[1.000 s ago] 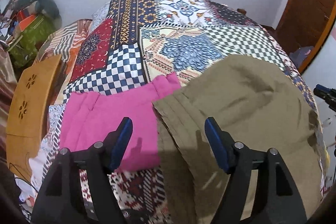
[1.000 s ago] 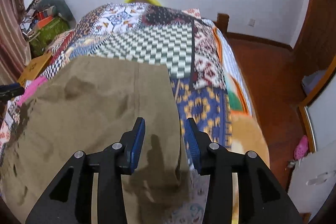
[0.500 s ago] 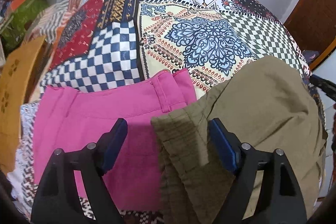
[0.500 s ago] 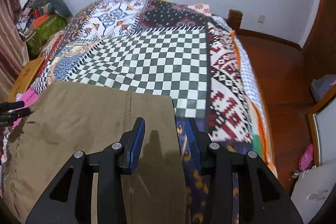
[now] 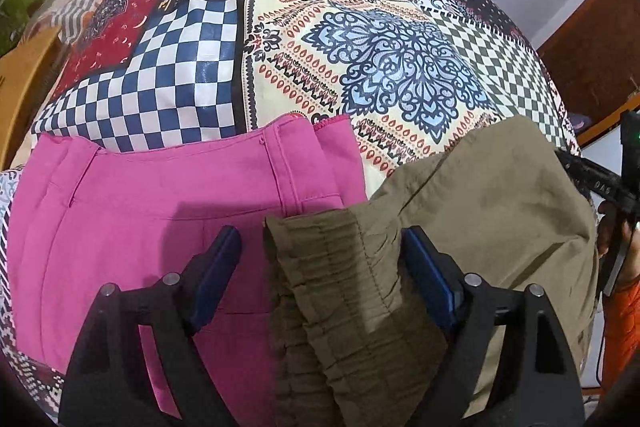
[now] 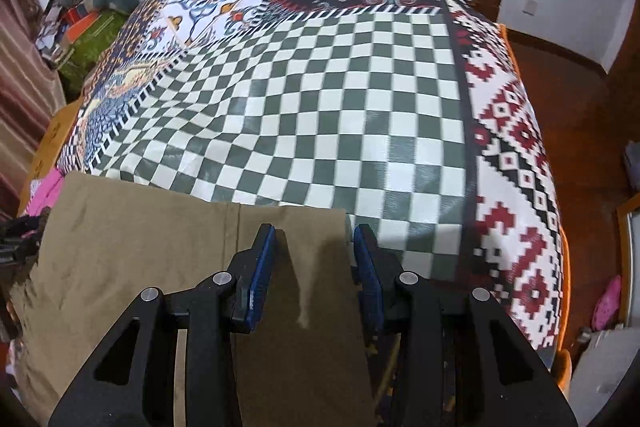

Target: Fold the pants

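Observation:
Olive-brown pants lie on the patchwork bedspread. Their gathered elastic waistband sits between the open jaws of my left gripper, which hovers just over it. In the right wrist view the pants' folded far edge runs across the bed. My right gripper is open, with the pants' right corner between its blue pads. Neither gripper pinches the cloth.
Folded pink pants lie just left of the olive ones, under my left finger. The bed's right edge drops to a wooden floor. Clutter sits beside the bed at the far left. My right gripper shows at the left view's right edge.
Both grippers have dropped lower and pulled nearer, tilting down at the bed. The olive pants' far edge has come nearer, baring more bedspread. Both grippers stayed open.

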Demonstrator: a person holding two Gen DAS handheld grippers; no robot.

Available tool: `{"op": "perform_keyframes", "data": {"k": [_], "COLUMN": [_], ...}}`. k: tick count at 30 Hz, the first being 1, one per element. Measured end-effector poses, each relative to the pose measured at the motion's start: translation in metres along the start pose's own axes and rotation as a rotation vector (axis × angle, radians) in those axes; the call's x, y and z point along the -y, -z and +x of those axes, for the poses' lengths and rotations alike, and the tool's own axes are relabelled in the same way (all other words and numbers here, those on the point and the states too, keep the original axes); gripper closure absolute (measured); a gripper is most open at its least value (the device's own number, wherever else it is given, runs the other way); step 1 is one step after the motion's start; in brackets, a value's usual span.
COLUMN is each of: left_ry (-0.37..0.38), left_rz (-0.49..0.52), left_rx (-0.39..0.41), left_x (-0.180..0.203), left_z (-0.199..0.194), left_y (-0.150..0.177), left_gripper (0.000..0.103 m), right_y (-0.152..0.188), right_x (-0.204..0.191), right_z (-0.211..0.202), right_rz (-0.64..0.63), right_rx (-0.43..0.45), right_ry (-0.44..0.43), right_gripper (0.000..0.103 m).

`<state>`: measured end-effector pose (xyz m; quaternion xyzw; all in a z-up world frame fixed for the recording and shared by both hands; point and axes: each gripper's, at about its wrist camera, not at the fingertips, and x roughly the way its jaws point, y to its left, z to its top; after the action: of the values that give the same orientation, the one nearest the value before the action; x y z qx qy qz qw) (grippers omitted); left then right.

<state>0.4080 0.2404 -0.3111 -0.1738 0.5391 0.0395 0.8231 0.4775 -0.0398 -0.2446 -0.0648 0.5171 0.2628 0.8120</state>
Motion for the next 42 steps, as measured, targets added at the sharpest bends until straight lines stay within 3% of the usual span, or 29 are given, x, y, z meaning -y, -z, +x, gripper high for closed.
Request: {"op": "perform_keyframes", "data": {"k": [3, 6, 10, 12, 15, 19, 29, 42], "left_ry": [0.014, -0.053, -0.129, -0.159, -0.146, -0.145, -0.152, -0.108], "left_rz": [0.028, 0.107, 0.177, 0.188, 0.146, 0.126, 0.164, 0.172], "left_rx": [0.003, 0.041, 0.094, 0.099, 0.068, 0.089, 0.223, 0.300], "left_x": [0.004, 0.017, 0.027, 0.028, 0.022, 0.022, 0.039, 0.058], "left_z": [-0.003, -0.012, -0.022, -0.021, -0.014, -0.019, -0.078, -0.154], "left_y": [-0.001, 0.000, 0.000, -0.003, -0.007, -0.007, -0.007, 0.013], "left_gripper": [0.038, 0.045, 0.047, 0.047, 0.047, 0.047, 0.048, 0.049], "right_y": [0.000, 0.003, 0.007, 0.006, 0.005, 0.004, -0.003, 0.008], "right_x": [-0.008, -0.017, -0.026, -0.026, -0.022, -0.022, -0.017, -0.032], "right_z": [0.001, -0.002, -0.002, -0.001, 0.000, -0.009, -0.070, -0.158], "right_rz": [-0.053, -0.103, -0.161, -0.174, -0.154, -0.139, -0.070, -0.054], "right_rx": [-0.006, 0.009, 0.027, 0.034, 0.035, 0.068, 0.227, 0.382], "right_ry": [0.046, 0.088, 0.148, 0.191, 0.188, 0.206, 0.158, 0.131], "right_gripper": [0.082, 0.088, 0.096, 0.096, 0.097, 0.098, 0.100, 0.101]}}
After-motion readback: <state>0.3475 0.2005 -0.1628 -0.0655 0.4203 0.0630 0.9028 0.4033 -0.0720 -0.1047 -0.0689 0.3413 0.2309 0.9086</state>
